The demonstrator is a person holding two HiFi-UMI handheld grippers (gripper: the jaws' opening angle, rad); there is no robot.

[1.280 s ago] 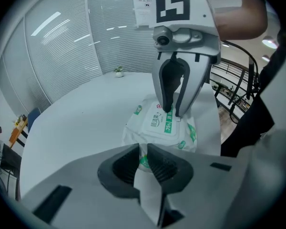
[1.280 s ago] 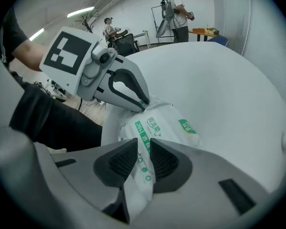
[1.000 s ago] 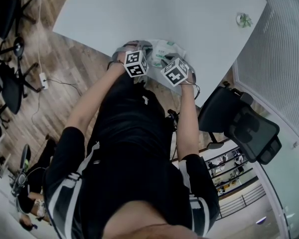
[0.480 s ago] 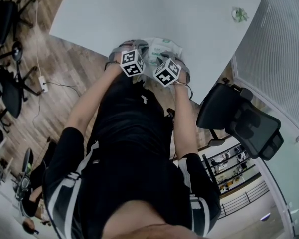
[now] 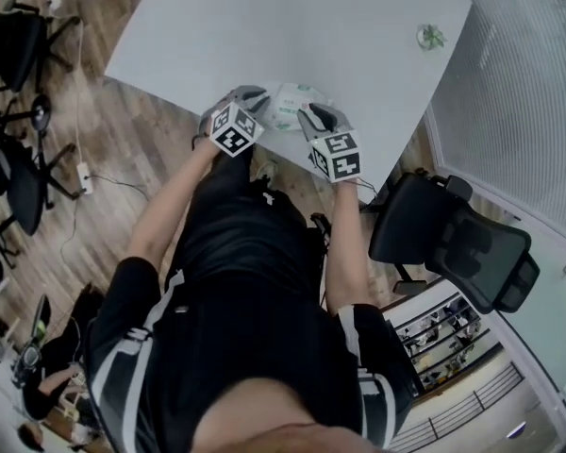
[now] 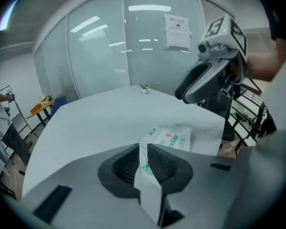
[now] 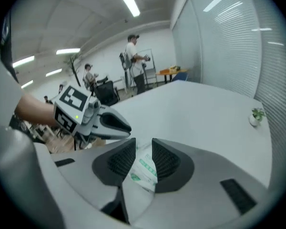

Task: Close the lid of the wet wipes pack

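Note:
The wet wipes pack, white with green print, is at the near edge of the white table, between my two grippers. My left gripper is shut on the pack's left end: in the left gripper view a thin white fold is pinched between its nearly touching jaws, and the rest of the pack stretches beyond. My right gripper has the other end filling the gap between its jaws, which are opening. The lid is hidden.
A small potted plant stands at the table's far right corner. A black office chair is to my right, more chairs and a power strip on the wooden floor to my left. People stand far off.
Both grippers have come up from the table and rolled, still with the pack between them. The marker cubes have moved apart, the right one lower in the picture.

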